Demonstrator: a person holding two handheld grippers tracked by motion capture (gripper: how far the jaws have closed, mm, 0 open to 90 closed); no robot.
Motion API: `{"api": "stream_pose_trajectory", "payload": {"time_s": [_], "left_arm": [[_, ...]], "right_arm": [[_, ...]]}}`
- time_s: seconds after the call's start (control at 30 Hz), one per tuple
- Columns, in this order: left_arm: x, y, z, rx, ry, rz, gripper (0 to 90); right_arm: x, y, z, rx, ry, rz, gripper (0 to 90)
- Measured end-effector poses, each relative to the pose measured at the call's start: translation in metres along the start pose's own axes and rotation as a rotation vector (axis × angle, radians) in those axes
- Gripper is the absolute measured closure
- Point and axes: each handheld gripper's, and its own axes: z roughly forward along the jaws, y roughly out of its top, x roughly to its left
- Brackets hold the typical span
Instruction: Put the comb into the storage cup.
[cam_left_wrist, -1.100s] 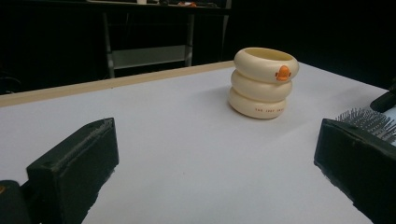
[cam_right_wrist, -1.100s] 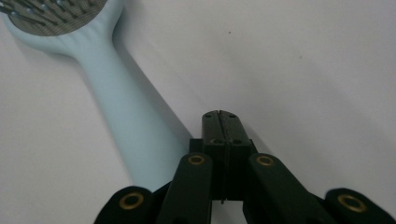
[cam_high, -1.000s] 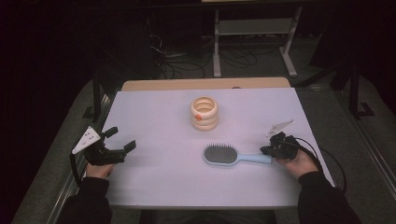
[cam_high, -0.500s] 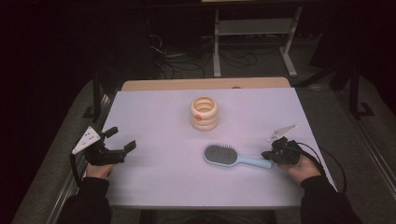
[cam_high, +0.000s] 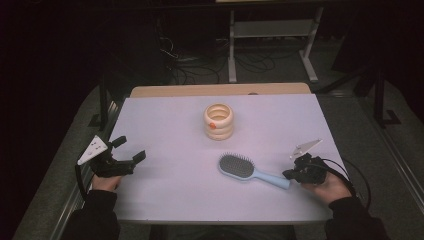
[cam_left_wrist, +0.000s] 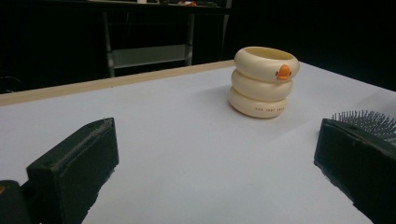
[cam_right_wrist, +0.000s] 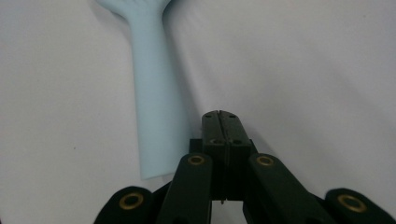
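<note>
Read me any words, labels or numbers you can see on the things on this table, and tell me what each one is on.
Cream ringed cup: a short line of small dark print on its bottom ring, too small and blurred to read.
Its orange mark is a picture, not text.
Blue hairbrush: no text visible.
Left gripper and right gripper: no text visible.

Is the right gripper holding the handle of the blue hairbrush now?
No. In the right gripper view the right gripper is shut on nothing, and the hairbrush handle lies beside it on the table.
</note>
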Motion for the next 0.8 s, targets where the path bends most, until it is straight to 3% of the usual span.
{"api": "stream_pose_trajectory", "payload": {"time_s": [0.23,0.6,0.8], "left_arm": [[-0.001,0.0,0.0,0.005,0.006,0.001,0.0],[0.0,0.0,0.0,0.007,0.004,0.001,0.0],[0.0,0.0,0.0,0.007,0.005,0.001,0.0]], "right_arm": [[0.004,0.003,-0.015,-0.031,0.006,-0.018,88.8],[0.009,0.017,-0.029,-0.034,0.005,-0.056,88.5],[0.01,0.03,-0.033,-0.02,0.018,-0.065,77.1]]}}
